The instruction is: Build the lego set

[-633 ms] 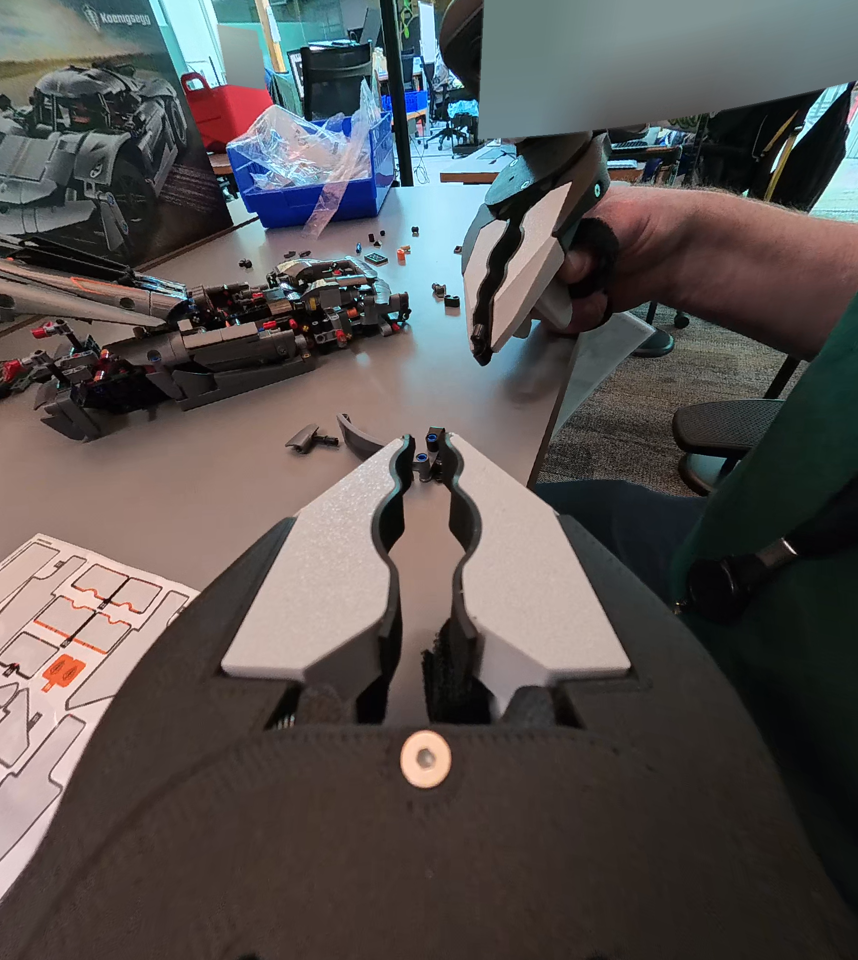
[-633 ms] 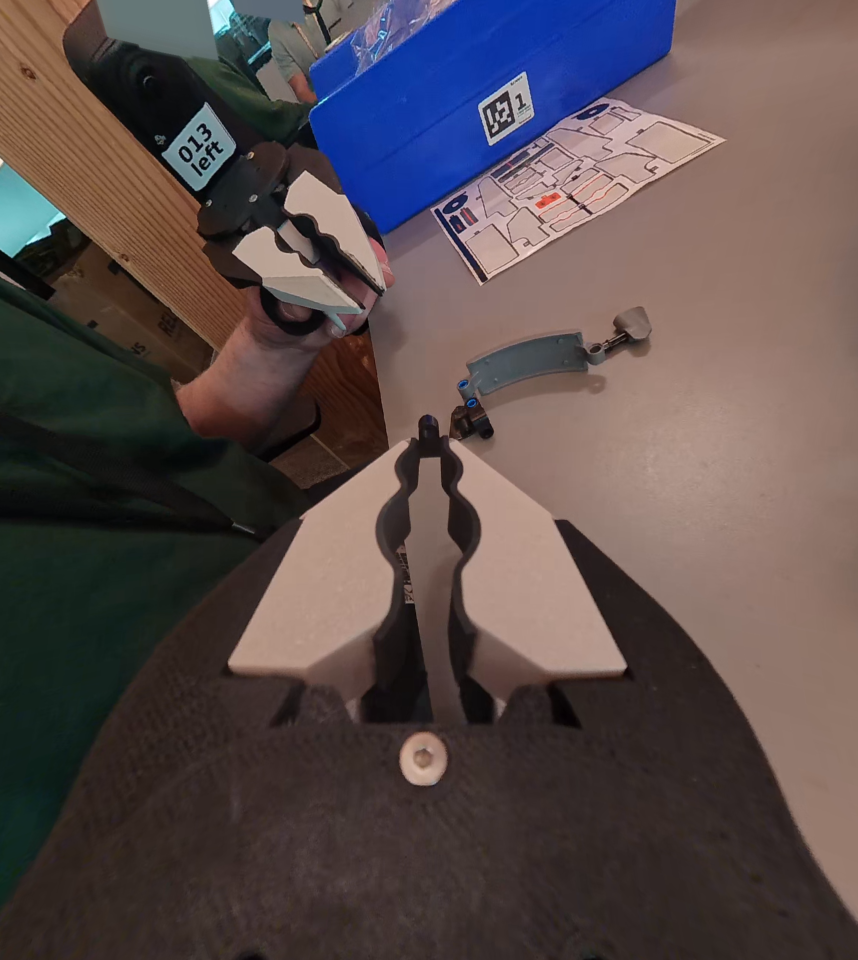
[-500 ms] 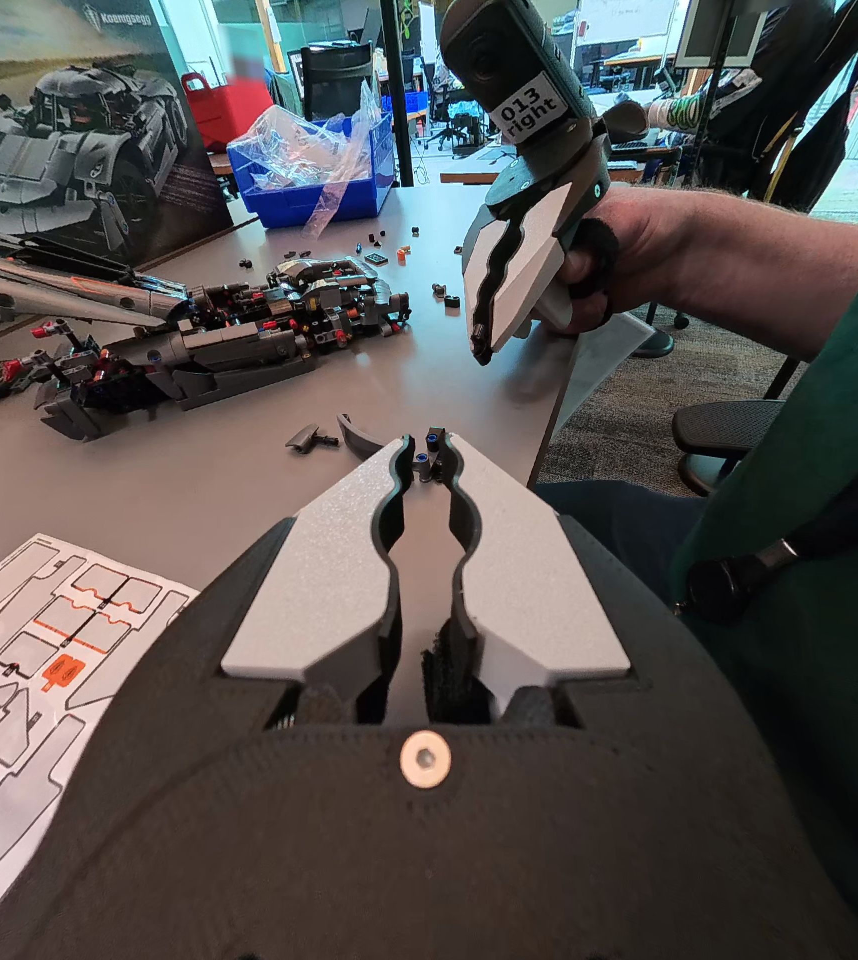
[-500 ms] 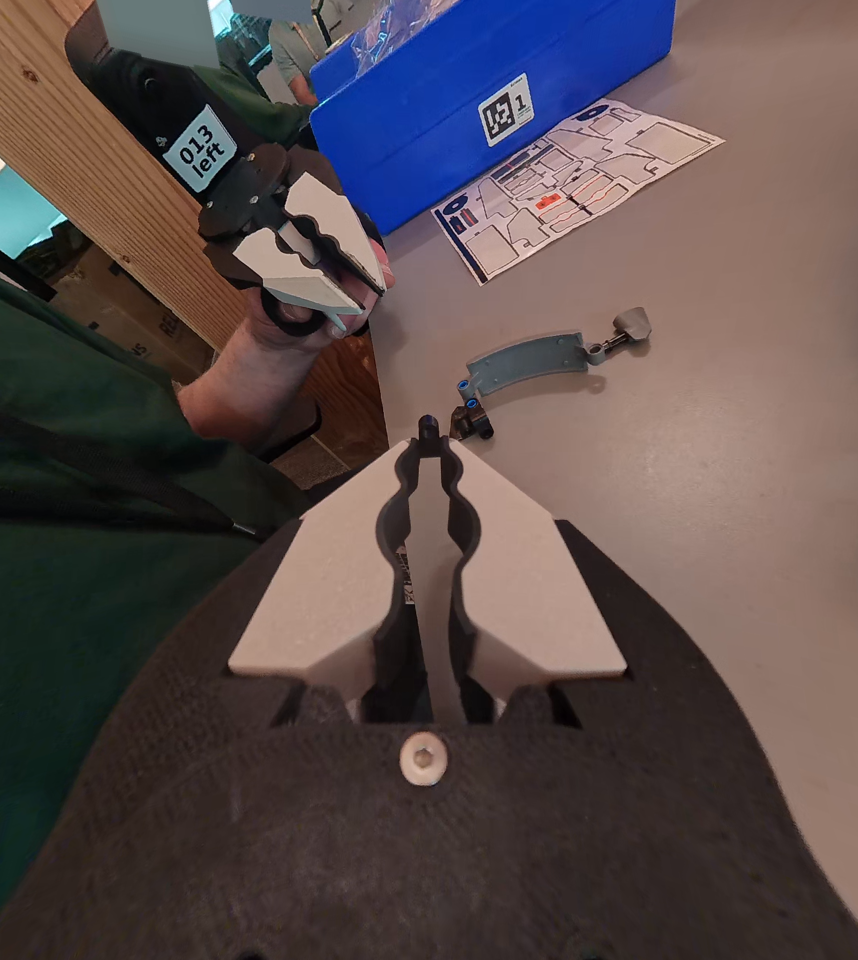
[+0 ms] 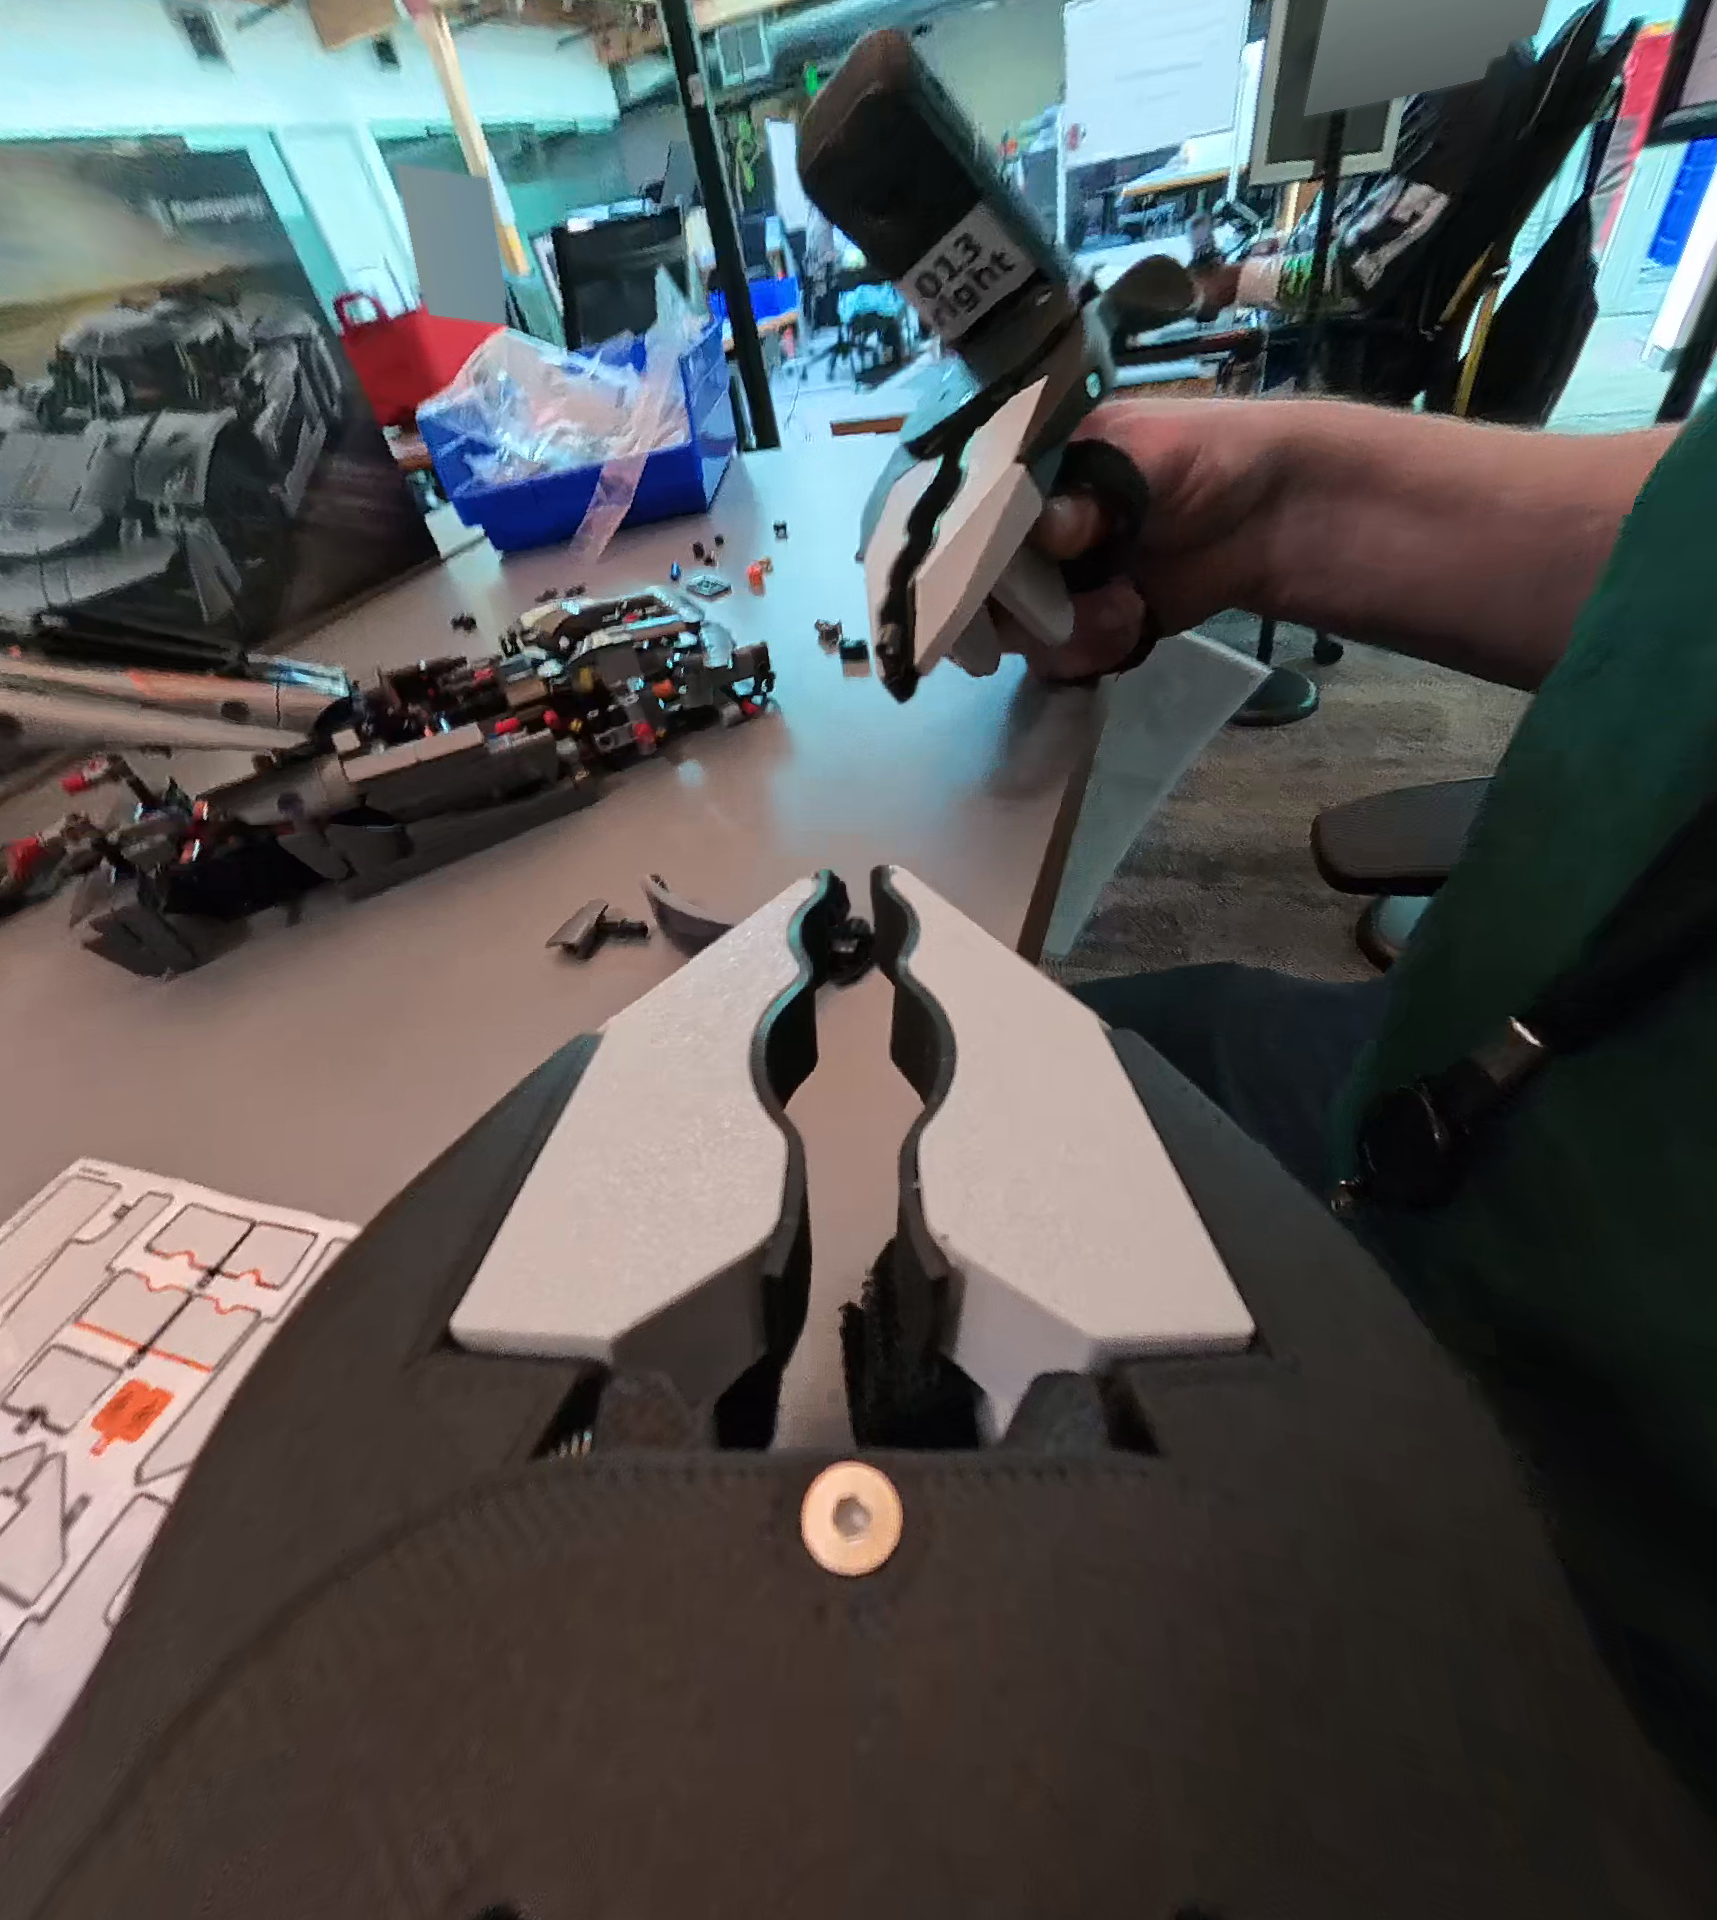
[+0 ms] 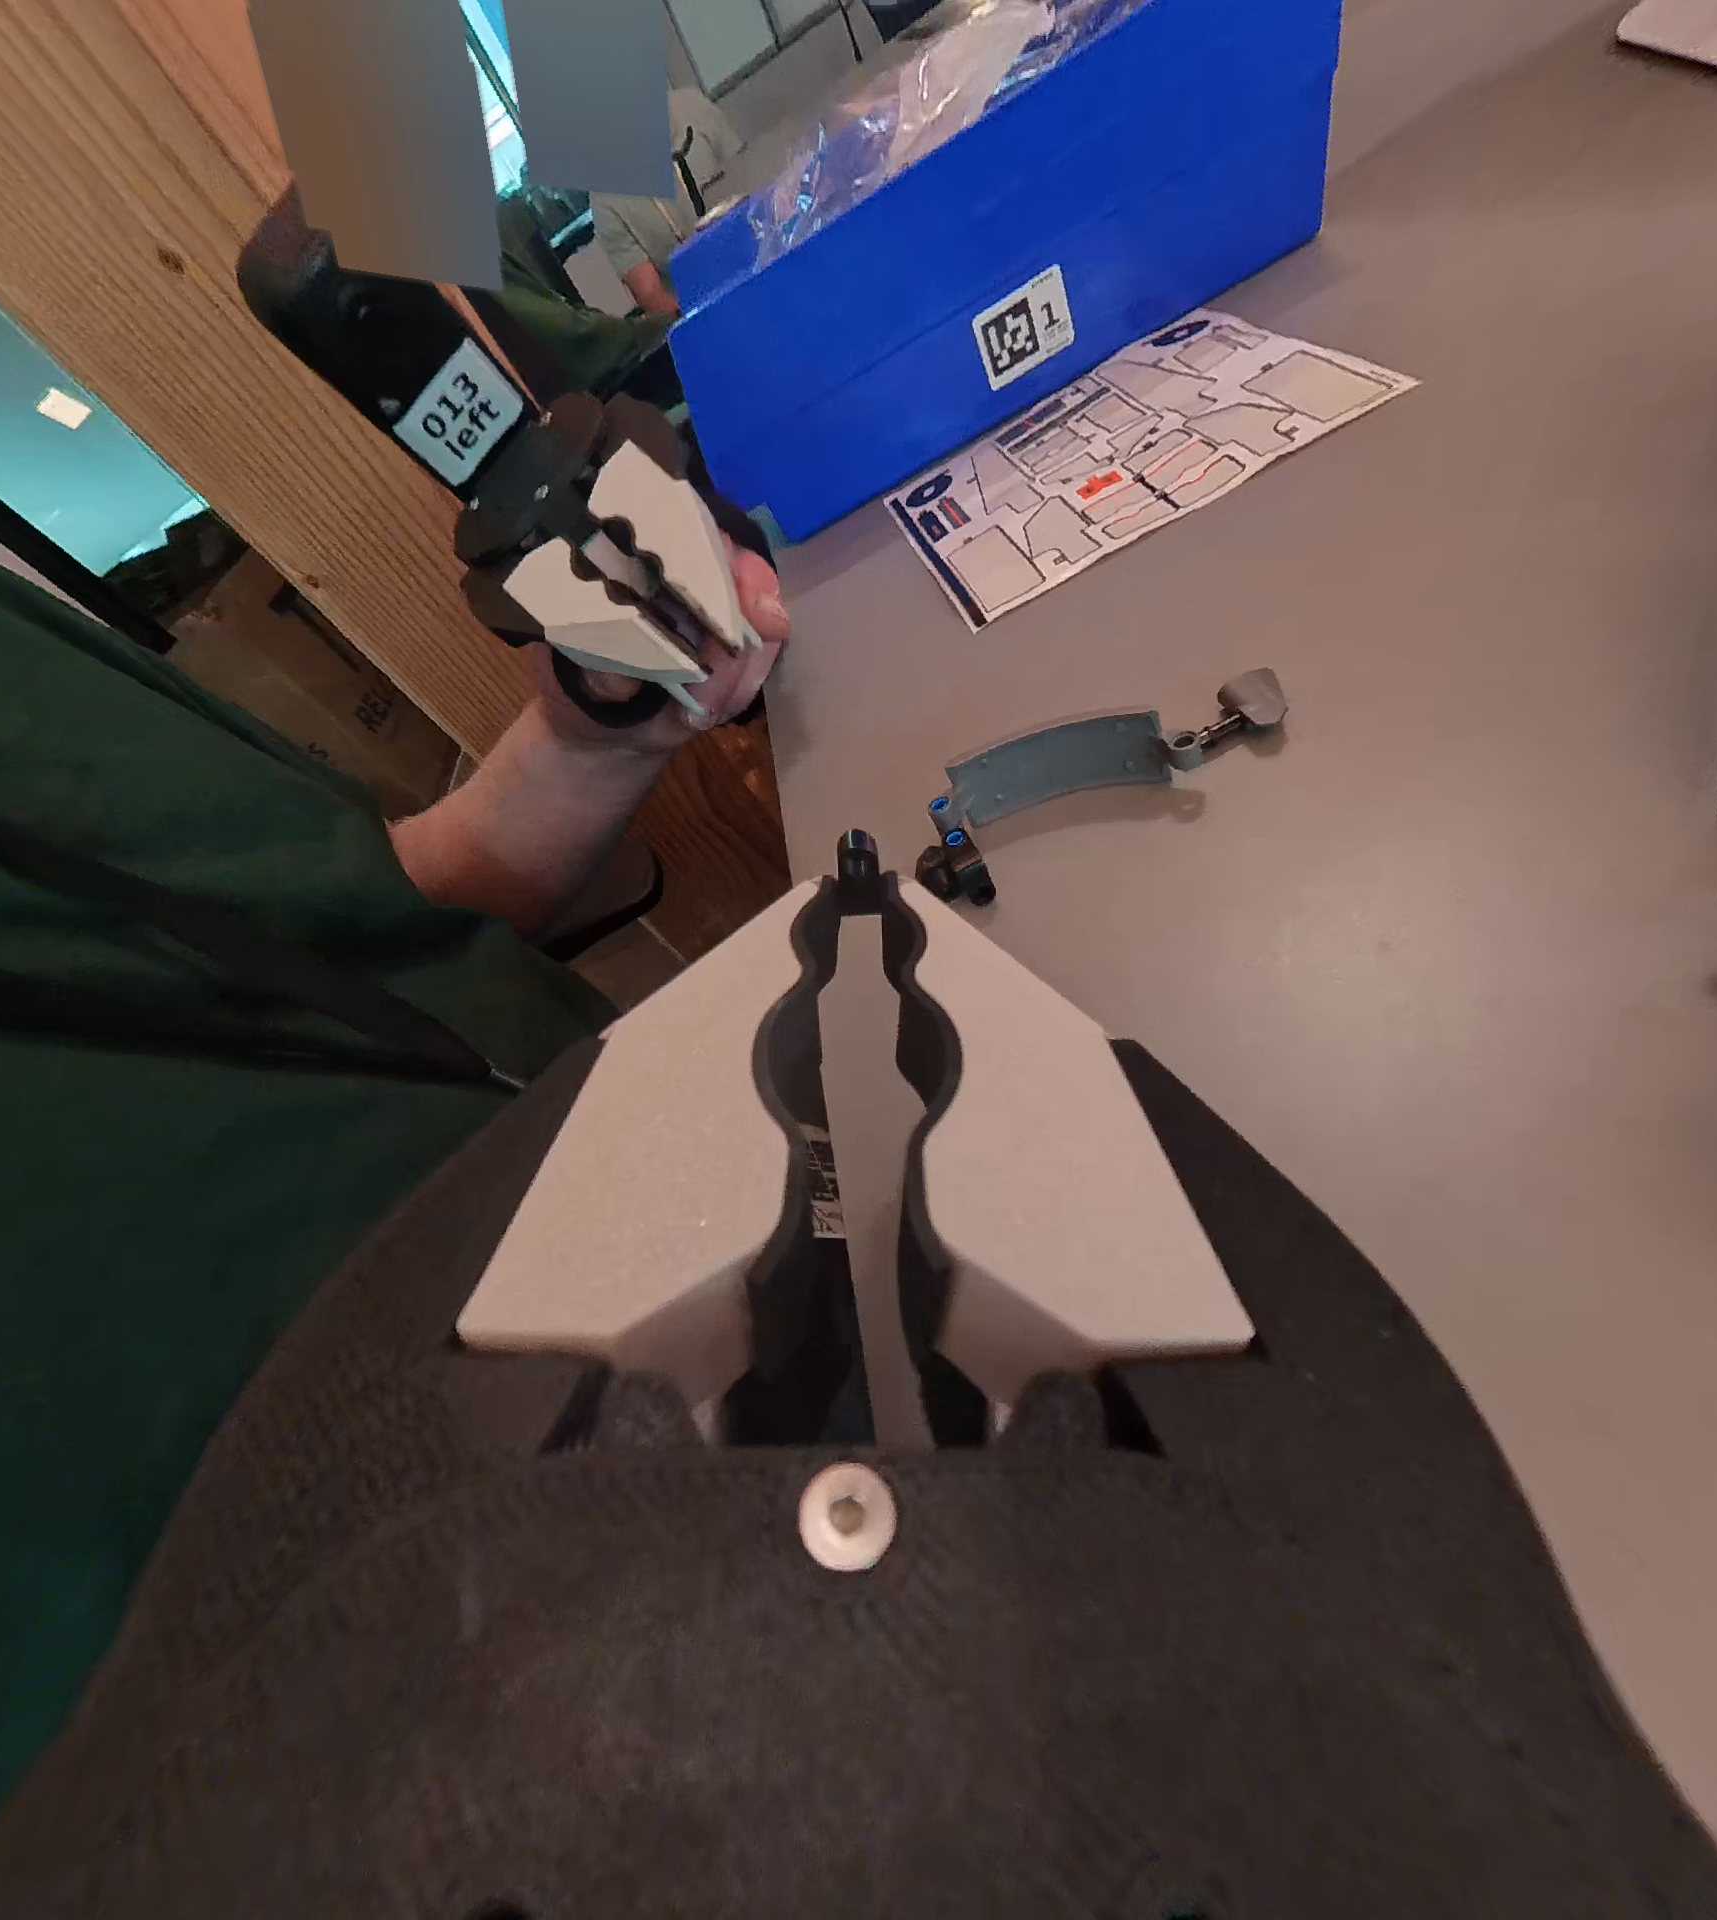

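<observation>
My right gripper (image 6: 854,888) is shut on a small dark pin (image 6: 854,857) that sticks out past its tips; it hangs over the grey table (image 6: 1353,1091) near the front edge and also shows in the left wrist view (image 5: 895,675). My left gripper (image 5: 849,899) is narrowly open and empty, held in the air by the table edge (image 6: 729,662). A black connector with blue pins (image 6: 958,868) lies on the table, seen through the left tips (image 5: 846,940). Beside it lie a curved grey panel (image 6: 1062,769) and a small grey piece on an axle (image 6: 1249,701). The partly built dark car (image 5: 438,748) lies farther back.
A sticker sheet (image 6: 1145,457) lies before a blue bin (image 6: 937,260). Another blue bin with plastic bags (image 5: 573,457) and the set's box (image 5: 106,416) stand behind the car. Small loose pieces (image 5: 729,571) are scattered there. A chair (image 5: 1394,831) stands off the table's edge. Left tips to right tips: about 10 centimetres. Both grippers' tips are roughly 20 centimetres from the partly built dark car (image 5: 438,748).
My left gripper has shifted slightly, so the connector now shows between its tips, and its jaws stand a little closer. The right gripper still holds the pin, almost unmoved.
</observation>
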